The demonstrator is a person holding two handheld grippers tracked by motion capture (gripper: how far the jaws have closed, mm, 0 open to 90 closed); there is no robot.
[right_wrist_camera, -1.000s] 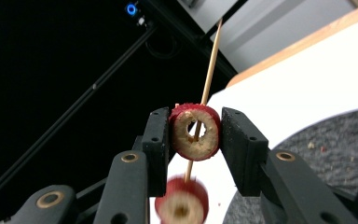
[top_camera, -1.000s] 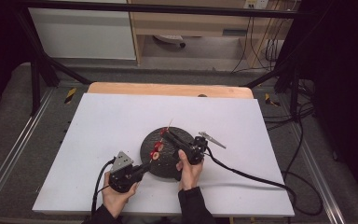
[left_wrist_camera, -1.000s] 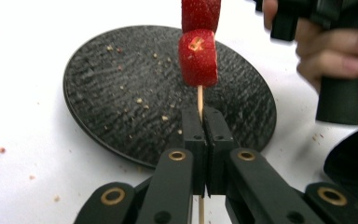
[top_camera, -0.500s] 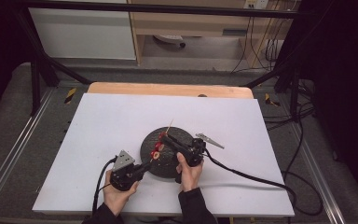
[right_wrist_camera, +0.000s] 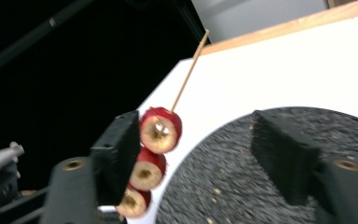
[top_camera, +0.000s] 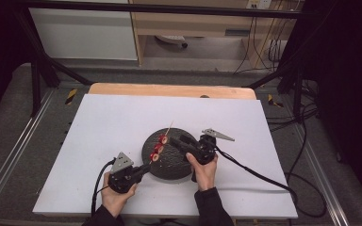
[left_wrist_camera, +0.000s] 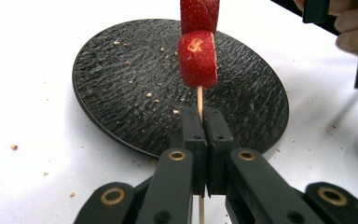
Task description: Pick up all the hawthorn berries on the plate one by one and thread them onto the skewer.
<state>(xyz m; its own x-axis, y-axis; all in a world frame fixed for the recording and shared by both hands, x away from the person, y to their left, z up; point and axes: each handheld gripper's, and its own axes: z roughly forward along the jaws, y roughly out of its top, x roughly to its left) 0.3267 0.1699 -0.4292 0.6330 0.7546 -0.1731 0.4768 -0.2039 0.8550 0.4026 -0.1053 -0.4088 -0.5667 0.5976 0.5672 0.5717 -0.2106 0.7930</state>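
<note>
Right gripper [top_camera: 181, 141] has pulled back, jaws wide; left gripper [left_wrist_camera: 204, 135] pinches the skewer [left_wrist_camera: 199, 100], so hold level over the plate [left_wrist_camera: 121, 84].

Red strawberries [left_wrist_camera: 198, 58], pale skewer [right_wrist_camera: 189, 70], black textured plate [left_wrist_camera: 121, 84], white table [top_camera: 113, 122]

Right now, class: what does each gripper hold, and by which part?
The left gripper clamps the bare lower end of the wooden skewer, below its strawberry pieces. The right gripper is open, holding nothing.
</note>
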